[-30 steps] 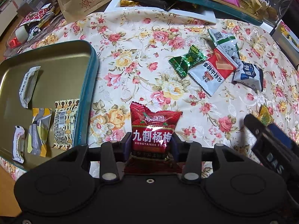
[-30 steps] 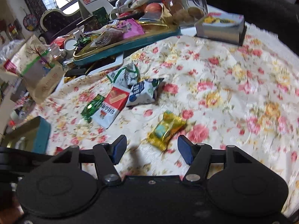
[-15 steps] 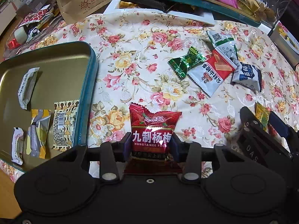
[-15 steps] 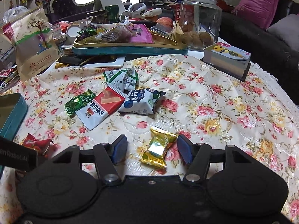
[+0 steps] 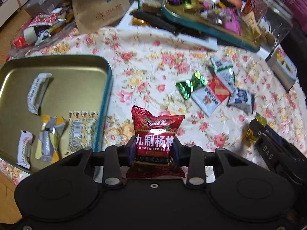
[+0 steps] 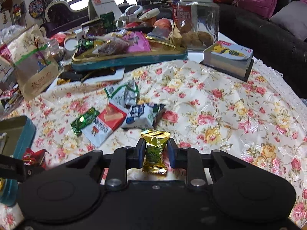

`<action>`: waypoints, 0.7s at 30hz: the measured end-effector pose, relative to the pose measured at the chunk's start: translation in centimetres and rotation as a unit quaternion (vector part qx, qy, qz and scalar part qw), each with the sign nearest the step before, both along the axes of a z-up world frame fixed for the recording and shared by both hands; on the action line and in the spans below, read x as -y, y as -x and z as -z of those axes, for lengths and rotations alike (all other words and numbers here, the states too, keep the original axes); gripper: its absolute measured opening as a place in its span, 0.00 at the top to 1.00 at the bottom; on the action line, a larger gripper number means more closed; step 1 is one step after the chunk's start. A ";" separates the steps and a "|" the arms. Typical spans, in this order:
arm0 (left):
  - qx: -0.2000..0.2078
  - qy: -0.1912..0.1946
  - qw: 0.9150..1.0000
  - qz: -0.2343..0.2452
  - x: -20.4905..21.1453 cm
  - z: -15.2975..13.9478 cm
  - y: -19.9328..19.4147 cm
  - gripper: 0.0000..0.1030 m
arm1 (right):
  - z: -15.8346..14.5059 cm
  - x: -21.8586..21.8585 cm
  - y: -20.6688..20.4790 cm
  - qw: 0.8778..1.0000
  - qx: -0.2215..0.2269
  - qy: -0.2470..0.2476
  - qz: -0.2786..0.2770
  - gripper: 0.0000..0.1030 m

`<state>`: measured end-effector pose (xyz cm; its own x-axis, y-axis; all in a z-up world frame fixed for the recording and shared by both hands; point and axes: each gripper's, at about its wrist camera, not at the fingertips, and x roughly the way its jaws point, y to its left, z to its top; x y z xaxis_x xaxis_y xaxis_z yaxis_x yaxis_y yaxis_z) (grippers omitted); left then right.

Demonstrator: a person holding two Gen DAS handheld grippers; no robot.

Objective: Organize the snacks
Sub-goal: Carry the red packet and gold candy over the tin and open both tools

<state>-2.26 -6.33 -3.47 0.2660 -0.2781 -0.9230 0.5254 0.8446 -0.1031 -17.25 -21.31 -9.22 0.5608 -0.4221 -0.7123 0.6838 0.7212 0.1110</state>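
A red snack packet [image 5: 156, 128] with white lettering stands upright between the pads of my left gripper [image 5: 154, 147], whose jaws are closing on it just right of the open teal tin [image 5: 107, 95]. Several small wrapped snacks lie inside the tin. My right gripper [image 6: 156, 151] is shut on a gold-wrapped candy [image 6: 156, 140], held just above the floral cloth. In the left wrist view that gripper shows at the right edge with the gold candy [image 5: 251, 135]. A green packet [image 5: 190, 85], a red-and-white packet [image 5: 213, 97] and a blue-and-white packet [image 5: 241, 99] lie loose on the cloth.
A second teal tin [image 6: 130, 59] heaped with sweets stands at the back of the table. A glass jar [image 6: 197, 23] and a flat box [image 6: 228, 59] are at the back right. A brown paper bag [image 6: 32, 63] stands back left. A dark sofa runs along the right.
My right gripper has closed on the gold candy that lay between its open fingers. My left gripper has risen a little with the red packet and squeezed it narrower.
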 end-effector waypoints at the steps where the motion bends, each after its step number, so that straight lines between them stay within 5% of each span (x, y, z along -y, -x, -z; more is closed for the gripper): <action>1: 0.007 0.015 1.000 -0.007 -0.4 -0.5 -0.2 0.56 | -0.4 0.0 0.0 1.000 0.006 -0.002 0.003 0.74; 12: 0.052 0.020 0.988 -0.144 -7.9 -3.2 -4.5 0.56 | -3.8 -2.0 -2.4 0.998 0.055 -0.015 -0.007 0.75; 21: 0.098 -0.024 0.965 -0.243 -14.0 -3.2 -7.9 0.56 | -6.9 -9.7 -8.6 0.987 0.107 -0.015 -0.122 0.75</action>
